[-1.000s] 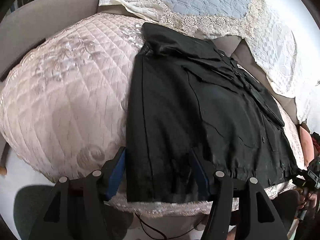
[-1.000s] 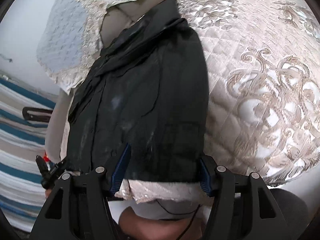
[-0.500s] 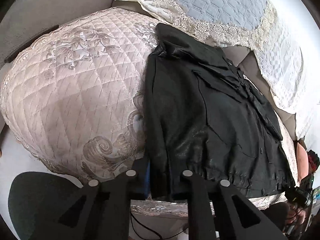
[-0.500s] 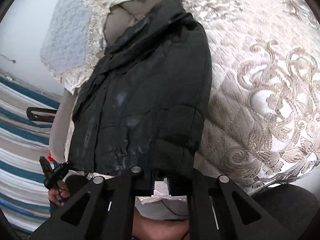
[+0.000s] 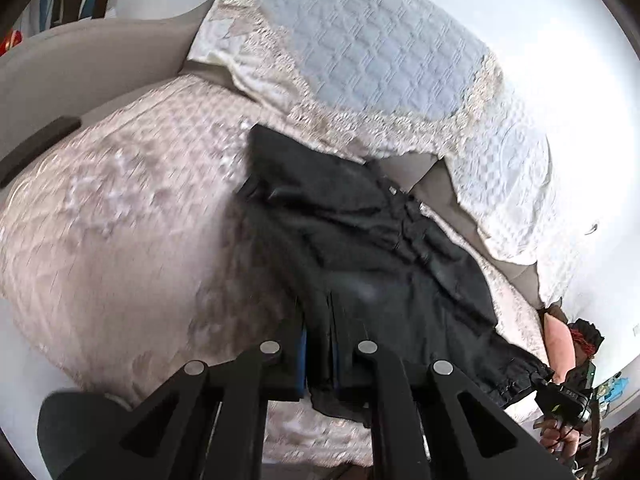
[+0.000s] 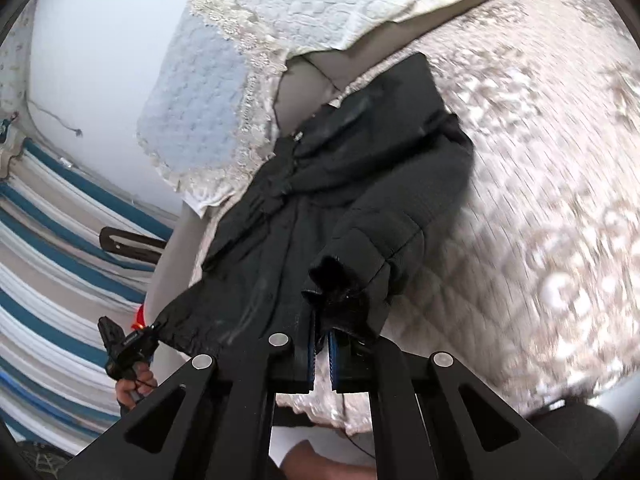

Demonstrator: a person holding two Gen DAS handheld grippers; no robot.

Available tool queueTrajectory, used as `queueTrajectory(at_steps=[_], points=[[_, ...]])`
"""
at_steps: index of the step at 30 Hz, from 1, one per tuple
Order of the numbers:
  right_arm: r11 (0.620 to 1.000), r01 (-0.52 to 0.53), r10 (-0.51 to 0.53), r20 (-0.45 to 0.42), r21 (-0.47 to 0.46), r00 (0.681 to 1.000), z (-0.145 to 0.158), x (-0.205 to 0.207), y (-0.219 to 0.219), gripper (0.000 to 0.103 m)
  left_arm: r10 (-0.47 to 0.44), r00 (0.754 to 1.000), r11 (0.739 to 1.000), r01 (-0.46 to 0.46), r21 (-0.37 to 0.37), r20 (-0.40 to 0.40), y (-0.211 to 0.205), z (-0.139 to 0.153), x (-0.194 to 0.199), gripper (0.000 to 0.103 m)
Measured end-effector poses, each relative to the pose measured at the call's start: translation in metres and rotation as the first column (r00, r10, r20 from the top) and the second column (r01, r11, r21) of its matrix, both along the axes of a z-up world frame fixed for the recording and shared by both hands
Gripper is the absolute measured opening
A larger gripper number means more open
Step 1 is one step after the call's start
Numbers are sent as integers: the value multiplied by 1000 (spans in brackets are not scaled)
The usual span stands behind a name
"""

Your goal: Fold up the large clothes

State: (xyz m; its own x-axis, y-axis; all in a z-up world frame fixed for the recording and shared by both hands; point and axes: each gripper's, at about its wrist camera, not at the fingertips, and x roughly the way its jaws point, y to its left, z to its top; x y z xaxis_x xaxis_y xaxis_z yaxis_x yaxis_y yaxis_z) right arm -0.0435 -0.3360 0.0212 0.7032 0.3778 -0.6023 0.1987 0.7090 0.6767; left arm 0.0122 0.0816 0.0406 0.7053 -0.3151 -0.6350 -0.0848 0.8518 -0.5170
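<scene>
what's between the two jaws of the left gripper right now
The near hem of the black jacket: the left gripper is shut on a fold of it, seen in the left wrist view. Nothing else sits between the jaws.

From my feed I see a grey sofa (image 5: 80,64) covered by a pink quilted throw (image 5: 120,220) with ornate scrollwork. A pale blue, lace-edged cover (image 5: 360,52) drapes its backrest. Behind is a plain white wall (image 6: 100,60), brightly lit. A blue-and-white striped fabric (image 6: 48,240) fills the side of the right view.
</scene>
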Motion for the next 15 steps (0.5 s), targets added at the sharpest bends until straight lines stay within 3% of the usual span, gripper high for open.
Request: queueTrajectory(at_steps=[8, 15], points=[[999, -5, 9, 100, -43, 995, 40, 66, -27, 5, 1, 997, 1000, 1, -25, 79, 13, 27, 69, 8], [998, 17, -11, 88, -65, 996, 43, 165, -60, 5, 22, 997, 1000, -22, -8, 70, 9, 30, 172, 8]])
